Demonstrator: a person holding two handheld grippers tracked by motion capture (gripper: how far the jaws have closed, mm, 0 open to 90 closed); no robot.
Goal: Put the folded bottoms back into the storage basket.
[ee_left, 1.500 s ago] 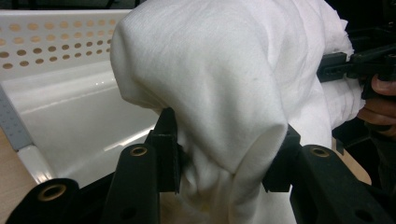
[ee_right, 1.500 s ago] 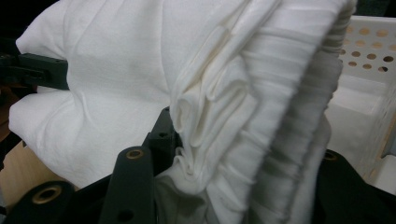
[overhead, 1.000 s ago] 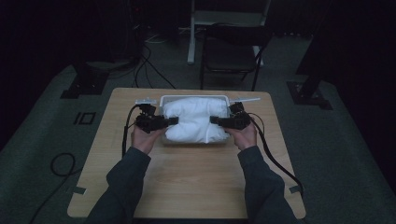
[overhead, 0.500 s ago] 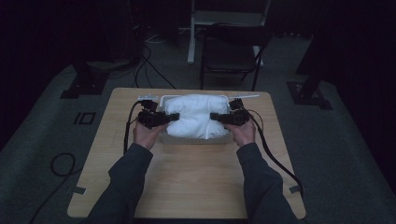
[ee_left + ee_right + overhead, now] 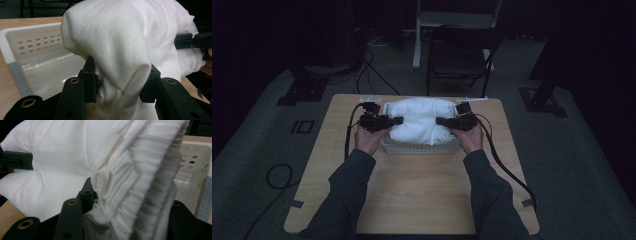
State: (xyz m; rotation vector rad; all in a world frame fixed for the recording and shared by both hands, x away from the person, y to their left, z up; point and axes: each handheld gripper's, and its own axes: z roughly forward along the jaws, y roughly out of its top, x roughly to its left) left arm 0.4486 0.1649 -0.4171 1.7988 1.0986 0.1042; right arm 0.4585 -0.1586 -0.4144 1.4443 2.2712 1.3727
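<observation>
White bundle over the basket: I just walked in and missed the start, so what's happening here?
A person at a wooden table holds a folded white cloth from both ends. The left gripper and the right gripper are each shut on a bunched edge of it. The cloth hangs over a white perforated basket, whose floor looks bare below it.

A dim lab or recording studio set up around one work table.

A pale wooden table (image 5: 412,190) stands on grey carpet (image 5: 257,150), ringed by black cables (image 5: 377,70), dark metal stand bases (image 5: 304,90), a black folding chair (image 5: 459,55) and black-draped surroundings.
</observation>
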